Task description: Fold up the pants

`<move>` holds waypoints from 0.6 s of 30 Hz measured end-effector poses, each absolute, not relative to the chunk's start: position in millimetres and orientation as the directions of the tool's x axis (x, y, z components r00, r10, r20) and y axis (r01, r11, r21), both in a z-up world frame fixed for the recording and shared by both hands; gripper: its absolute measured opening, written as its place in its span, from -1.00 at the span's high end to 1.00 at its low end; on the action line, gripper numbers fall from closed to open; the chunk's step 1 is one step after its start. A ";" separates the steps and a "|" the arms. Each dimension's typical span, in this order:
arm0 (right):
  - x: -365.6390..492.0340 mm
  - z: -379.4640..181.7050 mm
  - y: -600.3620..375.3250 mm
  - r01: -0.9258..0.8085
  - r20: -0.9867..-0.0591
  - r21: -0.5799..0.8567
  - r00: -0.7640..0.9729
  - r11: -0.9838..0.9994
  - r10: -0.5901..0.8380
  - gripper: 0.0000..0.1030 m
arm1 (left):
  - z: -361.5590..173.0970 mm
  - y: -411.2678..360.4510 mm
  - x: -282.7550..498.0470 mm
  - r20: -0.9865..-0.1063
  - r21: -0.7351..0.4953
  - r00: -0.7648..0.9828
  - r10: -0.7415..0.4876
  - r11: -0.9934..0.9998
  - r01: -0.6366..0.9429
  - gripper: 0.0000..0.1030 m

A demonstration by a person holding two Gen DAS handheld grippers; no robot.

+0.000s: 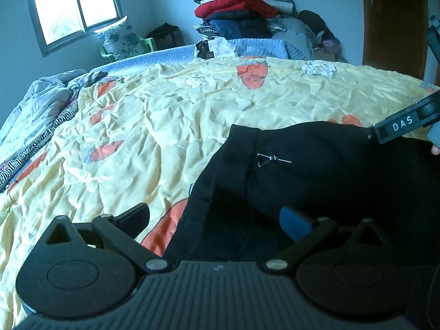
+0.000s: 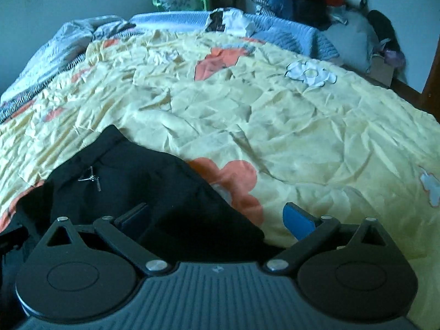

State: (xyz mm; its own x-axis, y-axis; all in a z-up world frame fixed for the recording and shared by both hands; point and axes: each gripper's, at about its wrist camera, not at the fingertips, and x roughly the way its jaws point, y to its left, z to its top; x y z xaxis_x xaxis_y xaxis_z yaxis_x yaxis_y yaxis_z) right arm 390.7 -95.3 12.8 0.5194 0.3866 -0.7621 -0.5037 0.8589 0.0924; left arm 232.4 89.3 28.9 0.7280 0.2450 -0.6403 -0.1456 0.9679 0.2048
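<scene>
We hold a claw in each hand over the bed, and the black pants point(image 1: 316, 176) lie bunched on the yellow quilt point(image 1: 170, 126) with its orange carrot print, at the near edge of that quilt. From the left wrist view, the left claw point(image 1: 217, 220) stands with its fingers spread wide apart: the left finger sits over bare quilt, the blue-padded right finger over the black cloth, and nothing is gripped between them. A small silver zipper pull point(image 1: 271, 159) shows on the pants just beyond this claw. Past the pants' right side we see part of our other tool, a black bar lettered "DAS" point(image 1: 403, 123). From the right wrist view, the right claw point(image 2: 217, 220) is likewise spread open, its left finger above the pants point(image 2: 143, 181) and its blue-padded finger above the quilt point(image 2: 275, 110); a fold of black cloth lies between the fingers, though we cannot tell whether either touches it. Beyond the quilt's far edge a tall pile of clothes point(image 1: 239, 8) stands against the wall, and a window point(image 1: 74, 2) is to the pile's left.
</scene>
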 end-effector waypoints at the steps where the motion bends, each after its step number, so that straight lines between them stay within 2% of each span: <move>1: 392.6 10.4 -92.6 -0.512 -0.771 0.085 0.509 0.855 0.382 -0.99 | 27.4 89.4 235.6 -0.642 0.206 0.726 0.246 0.968 -0.146 -0.99; 3: 393.5 5.4 -87.4 -0.540 -0.783 0.073 0.490 0.839 0.383 -0.95 | 25.3 88.9 239.6 -0.646 0.210 0.722 0.249 0.967 -0.146 -0.99; 4: 392.6 3.3 -85.3 -0.555 -0.787 0.069 0.480 0.829 0.387 -0.72 | 24.6 88.7 240.9 -0.647 0.212 0.720 0.251 0.966 -0.147 -0.99; 6: 392.5 0.4 -83.2 -0.568 -0.793 0.073 0.465 0.820 0.393 -0.48 | 23.7 88.4 243.1 -0.648 0.213 0.718 0.252 0.966 -0.146 -0.99; 8: 391.2 0.6 -83.9 -0.574 -0.787 0.060 0.476 0.817 0.392 -0.11 | 23.0 88.8 245.2 -0.649 0.216 0.717 0.254 0.965 -0.146 -0.99; 9: 390.6 1.8 -85.5 -0.578 -0.780 0.070 0.477 0.813 0.406 0.20 | 22.6 88.7 245.9 -0.649 0.217 0.717 0.255 0.965 -0.146 -0.99; 13: 385.0 7.6 -87.3 -0.600 -0.754 0.076 0.488 0.796 0.440 0.70 | 21.1 89.1 249.9 -0.650 0.220 0.714 0.259 0.964 -0.150 -0.99; 15: 380.1 9.7 -86.0 -0.600 -0.741 0.055 0.512 0.798 0.435 0.79 | 20.4 89.4 250.9 -0.650 0.221 0.714 0.261 0.963 -0.151 -0.99; 18: 370.2 12.0 -81.2 -0.603 -0.719 -0.005 0.556 0.798 0.416 0.82 | 20.0 88.8 252.1 -0.650 0.229 0.711 0.267 0.962 -0.151 -0.99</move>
